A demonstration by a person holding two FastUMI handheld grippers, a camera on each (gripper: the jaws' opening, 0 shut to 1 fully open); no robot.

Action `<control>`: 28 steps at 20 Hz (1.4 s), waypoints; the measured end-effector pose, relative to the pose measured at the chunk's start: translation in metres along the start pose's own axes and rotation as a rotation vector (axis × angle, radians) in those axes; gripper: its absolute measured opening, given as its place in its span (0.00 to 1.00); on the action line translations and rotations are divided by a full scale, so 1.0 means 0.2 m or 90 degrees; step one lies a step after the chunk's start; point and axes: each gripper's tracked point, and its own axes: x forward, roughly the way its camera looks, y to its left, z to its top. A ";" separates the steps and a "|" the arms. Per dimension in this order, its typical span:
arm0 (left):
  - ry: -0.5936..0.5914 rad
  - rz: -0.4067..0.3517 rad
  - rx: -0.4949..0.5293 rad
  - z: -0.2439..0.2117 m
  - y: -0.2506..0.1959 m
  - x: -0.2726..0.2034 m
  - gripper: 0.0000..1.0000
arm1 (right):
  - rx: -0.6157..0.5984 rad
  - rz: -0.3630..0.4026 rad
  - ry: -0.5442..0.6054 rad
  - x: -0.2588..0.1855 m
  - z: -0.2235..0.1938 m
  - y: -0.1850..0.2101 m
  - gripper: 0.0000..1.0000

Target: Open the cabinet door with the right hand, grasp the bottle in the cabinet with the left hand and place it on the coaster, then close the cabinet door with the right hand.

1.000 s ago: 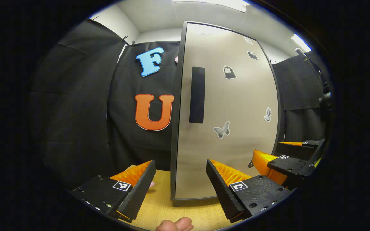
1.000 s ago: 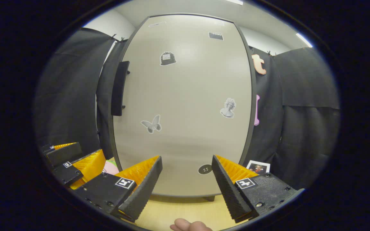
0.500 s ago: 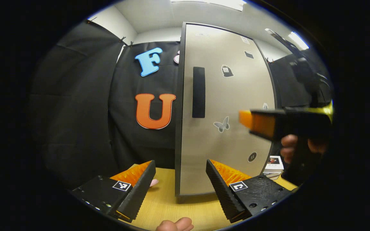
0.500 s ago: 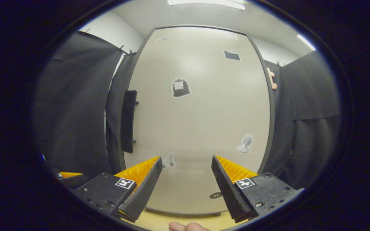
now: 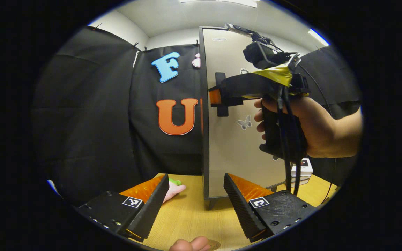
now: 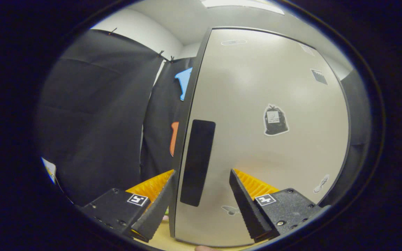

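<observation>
The right gripper (image 6: 202, 200) has its fingers spread wide, one on each side of the cabinet door's (image 6: 257, 139) dark vertical handle (image 6: 197, 162), with the handle's lower end between them; neither finger visibly presses on it. In the left gripper view the same right gripper (image 5: 215, 97) reaches the handle (image 5: 221, 78) at mid-height of the door (image 5: 236, 146), held by a hand (image 5: 312, 127) with black cables hanging from the tool. The door looks shut (its edge lines up flush with the cabinet's dark frame), so the bottle inside cannot be seen. The left gripper (image 5: 195, 200) hangs low over the wooden tabletop (image 5: 190, 216) in front of the cabinet, its fingers apart and holding nothing. A round brownish disc, seemingly the coaster (image 5: 215, 244), peeks at the bottom edge beside a fingertip. A pink and green toy (image 5: 173, 188) lies on the table just left of the cabinet, and a small white box (image 5: 302, 167) sits to its right.
</observation>
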 end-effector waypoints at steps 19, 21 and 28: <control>0.005 0.073 -0.023 -0.02 0.17 -0.12 0.95 | -0.011 0.135 0.098 -0.07 -0.01 0.06 0.20; 0.002 0.075 -0.026 -0.02 0.16 -0.16 0.95 | -0.018 0.156 0.106 -0.14 0.00 0.07 0.20; -0.009 0.120 -0.006 0.01 0.11 -0.37 0.95 | -0.005 0.241 0.111 -0.36 0.02 0.07 0.19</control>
